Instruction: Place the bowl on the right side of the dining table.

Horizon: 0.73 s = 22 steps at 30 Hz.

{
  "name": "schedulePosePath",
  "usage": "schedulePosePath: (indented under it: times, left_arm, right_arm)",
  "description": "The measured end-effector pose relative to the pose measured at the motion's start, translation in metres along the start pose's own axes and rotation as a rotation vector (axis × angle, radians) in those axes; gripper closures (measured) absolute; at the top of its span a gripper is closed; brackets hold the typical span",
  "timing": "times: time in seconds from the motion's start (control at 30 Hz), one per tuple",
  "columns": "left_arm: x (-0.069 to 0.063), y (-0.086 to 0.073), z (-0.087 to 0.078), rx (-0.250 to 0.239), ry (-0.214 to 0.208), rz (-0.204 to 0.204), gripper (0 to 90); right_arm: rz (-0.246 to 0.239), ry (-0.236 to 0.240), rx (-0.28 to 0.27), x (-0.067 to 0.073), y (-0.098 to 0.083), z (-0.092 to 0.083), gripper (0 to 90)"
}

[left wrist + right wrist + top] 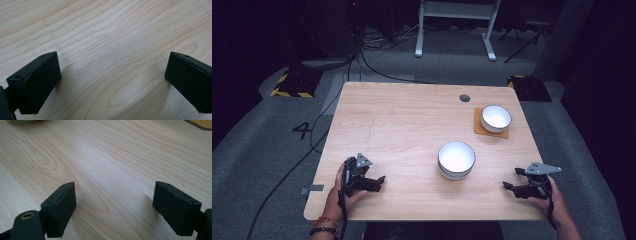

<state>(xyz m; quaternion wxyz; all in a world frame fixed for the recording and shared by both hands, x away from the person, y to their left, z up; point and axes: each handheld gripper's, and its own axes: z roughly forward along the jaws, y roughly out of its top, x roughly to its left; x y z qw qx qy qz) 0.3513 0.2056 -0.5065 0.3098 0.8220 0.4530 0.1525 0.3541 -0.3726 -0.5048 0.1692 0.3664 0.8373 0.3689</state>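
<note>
While both hands rest on the near part of the wooden desk [412, 120], the high view shows the left gripper [381, 183] near the front left edge, held by the person's left hand [343, 192], and the right gripper [511, 180] near the front right corner, held by the right hand [548, 194]. Each gripper carries a grey three-cornered plate on top. Between them, nearer the right gripper but well apart from both, a white bowl [456, 159] with a dark rim stands upright on the bare desk. A second, smaller white bowl [496, 118] stands farther back on the right, on an orange-brown coaster [479, 129]. A dark round hole [464, 98] sits in the desk behind that coaster. Bead bracelets [325, 225] circle the left wrist. Cables [322, 115] trail over the grey floor to the left of the desk.

Left gripper view: the two black fingers [37, 82] stand wide apart, nothing between them, just above pale wood grain. Their shadows fall on the desk directly beneath.

Right gripper view: the black fingers [61, 205] also spread wide, holding nothing, low over the desk. At the top left edge a sliver of the near bowl [27, 120] is visible, well ahead of the fingers. At the top right corner a bit of the coaster [200, 123] shows.
</note>
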Motion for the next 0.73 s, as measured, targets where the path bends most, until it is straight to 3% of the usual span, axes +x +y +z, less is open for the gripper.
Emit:
schedulePosePath:
  times: [0.73]
  left_arm:
    - [0.0009,0.0007,0.0007,0.002,-0.007,0.007,0.1]
  right_arm:
    - [-0.007,0.005,0.003,-0.0008,-0.0001,-0.0003,18.9]
